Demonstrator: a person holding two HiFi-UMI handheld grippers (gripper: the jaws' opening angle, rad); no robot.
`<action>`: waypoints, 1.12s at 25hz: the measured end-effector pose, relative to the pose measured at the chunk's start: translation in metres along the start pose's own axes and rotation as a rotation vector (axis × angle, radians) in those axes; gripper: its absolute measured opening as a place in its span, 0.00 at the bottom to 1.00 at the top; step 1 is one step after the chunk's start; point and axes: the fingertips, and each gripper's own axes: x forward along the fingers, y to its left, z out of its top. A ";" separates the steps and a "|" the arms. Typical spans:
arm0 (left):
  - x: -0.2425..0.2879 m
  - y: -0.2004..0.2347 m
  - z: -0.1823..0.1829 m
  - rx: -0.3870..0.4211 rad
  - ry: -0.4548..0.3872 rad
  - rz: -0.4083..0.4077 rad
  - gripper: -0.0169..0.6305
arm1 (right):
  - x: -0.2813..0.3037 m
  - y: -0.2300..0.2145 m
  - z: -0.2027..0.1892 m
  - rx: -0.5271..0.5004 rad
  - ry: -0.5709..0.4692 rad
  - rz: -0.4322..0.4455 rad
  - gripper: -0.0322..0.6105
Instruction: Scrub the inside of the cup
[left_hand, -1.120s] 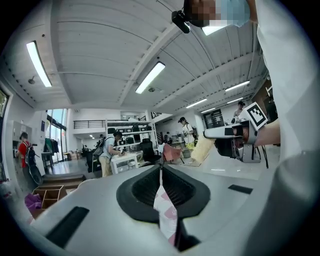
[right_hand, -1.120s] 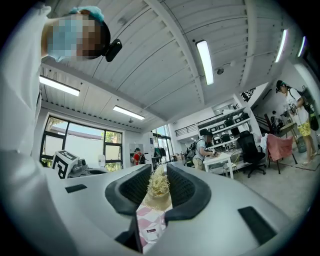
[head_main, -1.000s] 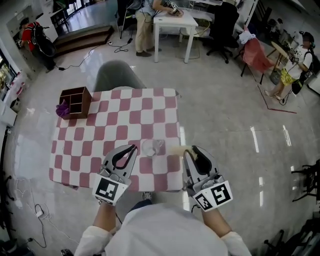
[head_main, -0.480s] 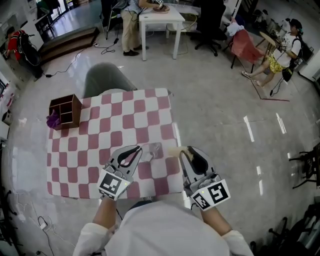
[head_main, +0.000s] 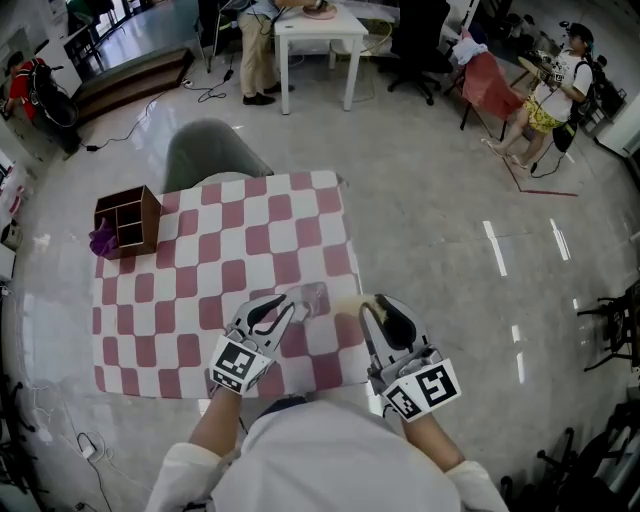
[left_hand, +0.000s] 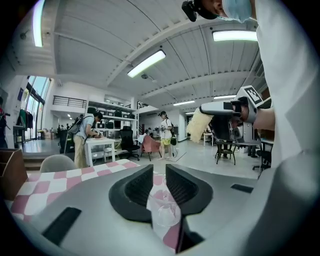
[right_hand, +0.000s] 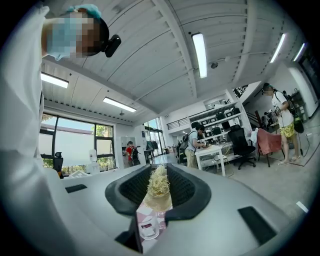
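Since the clear cup (head_main: 308, 297) stands, upright as far as we can judge, on the checkered bench (head_main: 200, 270) close to its near edge, light and free to slide, we take the step in hand to be steadying it before any scrubbing begins. Just beside it on our left hovers the left gripper (head_main: 288, 304), its fingers pressed together with nothing clamped between them, and the cup shows just beyond their tips in the left gripper view. We would part them and take the cup by its wall, gently enough not to buckle the thin plastic. On the other side, near but apart, the right gripper (head_main: 374, 303) has its fingers clamped on a straw-coloured scrubber (head_main: 350, 300) whose tuft points toward the cup. We would bring that tuft over the mouth, tip it downward, and enter only once the cup is held, lest it topple off the edge. Farther off, the brown box (head_main: 125, 213) stands well apart at the far corner.
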 end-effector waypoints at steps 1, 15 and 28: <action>0.001 -0.002 -0.001 -0.021 -0.002 -0.010 0.20 | 0.000 0.000 -0.001 0.002 0.001 -0.001 0.21; 0.020 -0.016 -0.043 -0.038 0.052 -0.110 0.63 | -0.008 -0.002 -0.009 -0.002 0.029 -0.025 0.21; 0.051 -0.019 -0.063 -0.013 0.084 -0.125 0.63 | -0.012 -0.009 -0.011 -0.006 0.043 -0.063 0.21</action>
